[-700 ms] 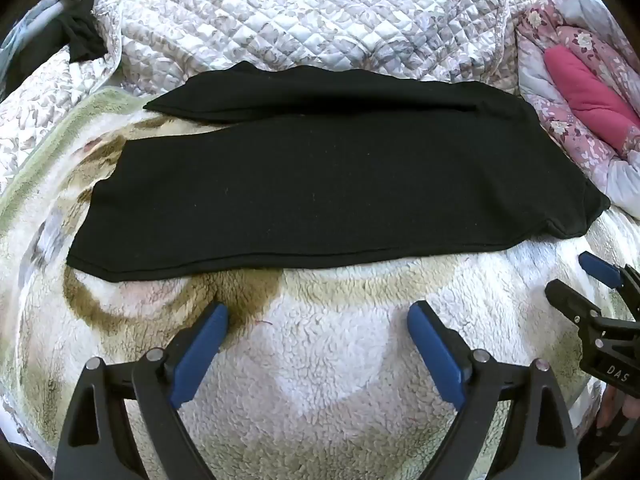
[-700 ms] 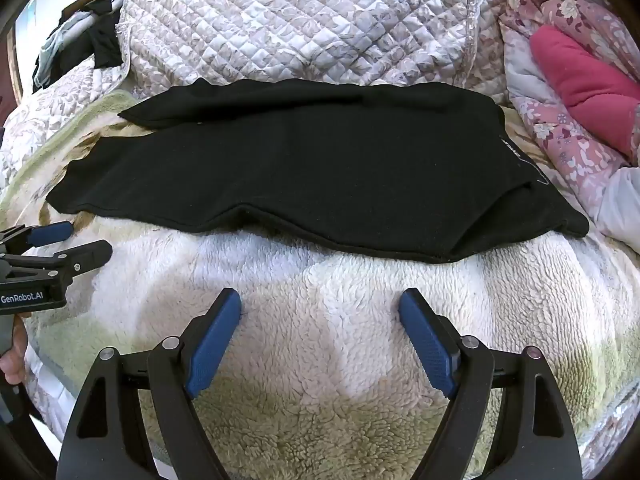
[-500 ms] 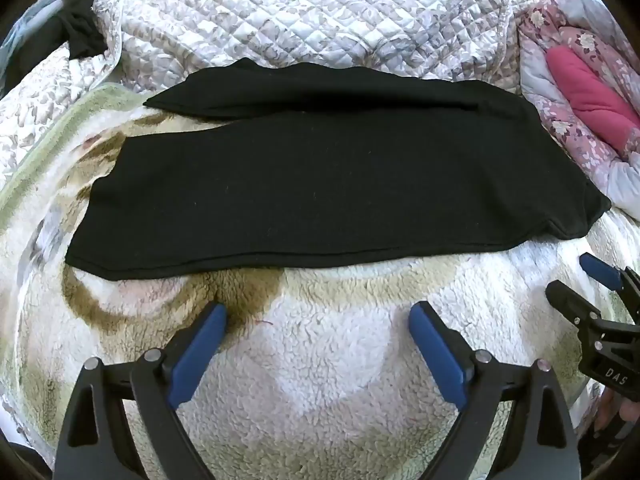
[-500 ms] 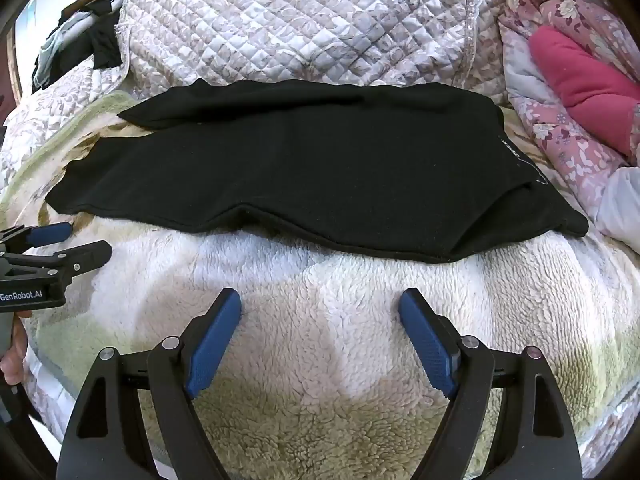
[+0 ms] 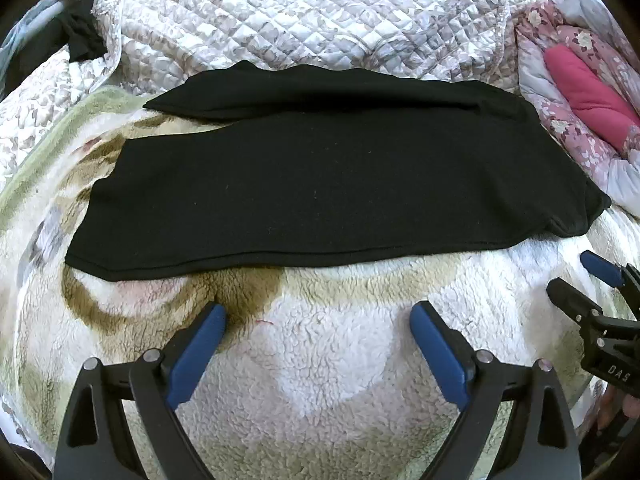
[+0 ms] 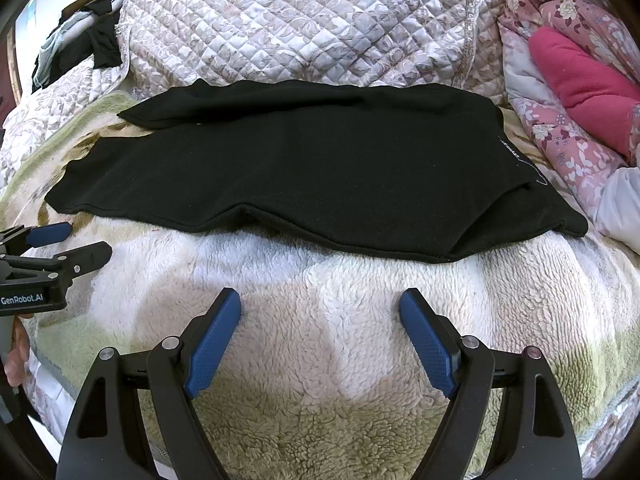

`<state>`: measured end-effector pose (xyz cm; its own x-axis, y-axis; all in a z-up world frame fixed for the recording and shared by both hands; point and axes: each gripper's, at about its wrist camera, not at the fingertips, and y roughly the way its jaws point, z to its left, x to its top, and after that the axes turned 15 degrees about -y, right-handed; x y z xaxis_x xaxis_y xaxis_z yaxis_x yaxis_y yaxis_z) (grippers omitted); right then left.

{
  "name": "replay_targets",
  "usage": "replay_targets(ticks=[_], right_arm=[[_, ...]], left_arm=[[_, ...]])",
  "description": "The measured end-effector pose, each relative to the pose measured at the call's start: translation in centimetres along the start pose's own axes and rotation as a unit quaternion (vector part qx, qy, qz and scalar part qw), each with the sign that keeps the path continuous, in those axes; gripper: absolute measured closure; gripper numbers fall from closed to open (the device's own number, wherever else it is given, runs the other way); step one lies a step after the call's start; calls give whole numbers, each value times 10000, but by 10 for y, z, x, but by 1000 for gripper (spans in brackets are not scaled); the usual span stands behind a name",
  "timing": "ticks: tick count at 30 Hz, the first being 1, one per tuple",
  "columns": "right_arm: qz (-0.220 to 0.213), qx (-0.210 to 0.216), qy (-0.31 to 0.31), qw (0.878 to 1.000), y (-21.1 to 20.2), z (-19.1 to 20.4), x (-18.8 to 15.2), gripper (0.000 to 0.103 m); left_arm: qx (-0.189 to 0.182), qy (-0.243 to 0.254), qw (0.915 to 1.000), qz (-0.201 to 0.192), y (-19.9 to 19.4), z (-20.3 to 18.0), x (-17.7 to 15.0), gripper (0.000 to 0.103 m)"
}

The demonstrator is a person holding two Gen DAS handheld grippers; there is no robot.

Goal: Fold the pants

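Both the left tool [image 5: 316,322] and right tool [image 6: 320,308] hover with fingers apart, empty, over the fleece blanket [image 6: 320,360]. Beyond, the black pants [image 5: 320,184] lie flat with legs nearly overlapped lengthwise; crosswise folds seem still to come.

Black tool [image 5: 318,320] frames — blue pads [image 6: 426,340], silver screws.

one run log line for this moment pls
task: fold pants | left gripper: jaws open, empty | right gripper: jaws open, empty | black pants: flat on fleece blanket, untouched
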<state>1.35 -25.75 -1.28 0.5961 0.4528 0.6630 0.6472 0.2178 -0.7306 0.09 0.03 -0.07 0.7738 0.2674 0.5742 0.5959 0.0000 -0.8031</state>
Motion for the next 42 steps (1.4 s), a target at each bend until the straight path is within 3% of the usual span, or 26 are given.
replay_targets(ticks=[42], right_arm=[[-14, -18, -12, 10000, 0, -2, 0, 21]], left_arm=[[3, 64, 9999, -105, 0, 1, -3, 7]])
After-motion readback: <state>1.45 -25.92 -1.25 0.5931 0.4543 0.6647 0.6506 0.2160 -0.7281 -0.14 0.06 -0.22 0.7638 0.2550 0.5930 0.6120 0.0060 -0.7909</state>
